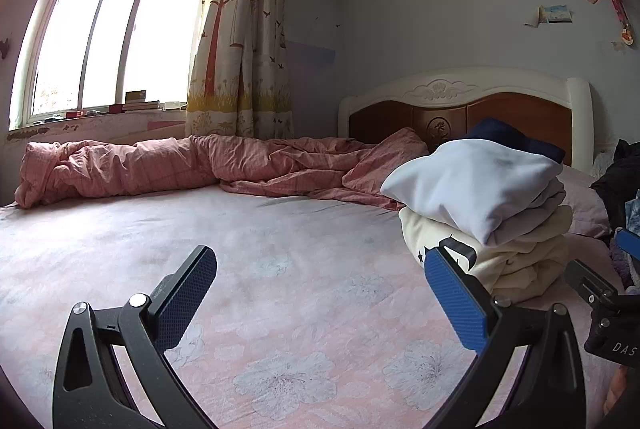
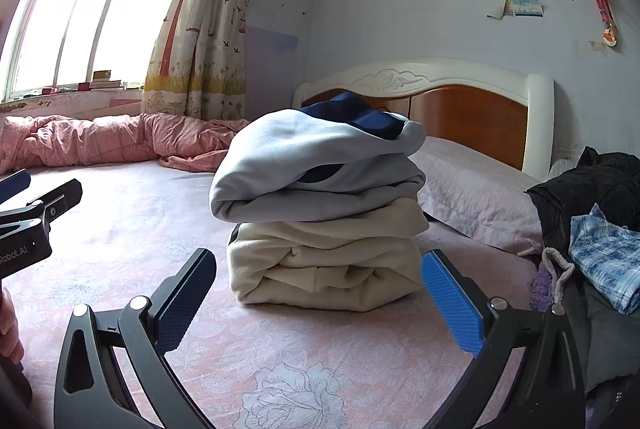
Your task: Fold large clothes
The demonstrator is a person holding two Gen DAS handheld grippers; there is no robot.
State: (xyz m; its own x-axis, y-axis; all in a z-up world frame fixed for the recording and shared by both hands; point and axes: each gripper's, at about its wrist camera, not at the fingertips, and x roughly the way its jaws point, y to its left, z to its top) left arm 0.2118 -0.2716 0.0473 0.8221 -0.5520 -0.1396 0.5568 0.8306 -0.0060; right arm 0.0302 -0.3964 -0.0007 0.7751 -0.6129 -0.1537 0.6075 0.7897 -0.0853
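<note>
Status: two garments look folded and stacked on the bed (image 2: 120, 229). Cream garment (image 2: 328, 269) sits at the bottom, light grey-blue garment (image 2: 316, 169) with a navy part on top of it. The stack stands in front of the headboard (image 2: 472, 113), just beside the pillow (image 2: 472, 197).

Left to do, by the look of it: a loose heap right of the stack, holding a dark jacket (image 2: 592, 185), a blue plaid shirt (image 2: 604, 257) and a purplish item with a drawstring. All unfolded.

Right gripper (image 2: 318, 293): jaws spread wide, holding nothing, aimed at the stack but short of it.

Left gripper (image 1: 320, 293): also wide apart and empty, over bare sheet left of the stack; its right finger overlaps the cream garment in view, contact can't be confirmed.
</note>
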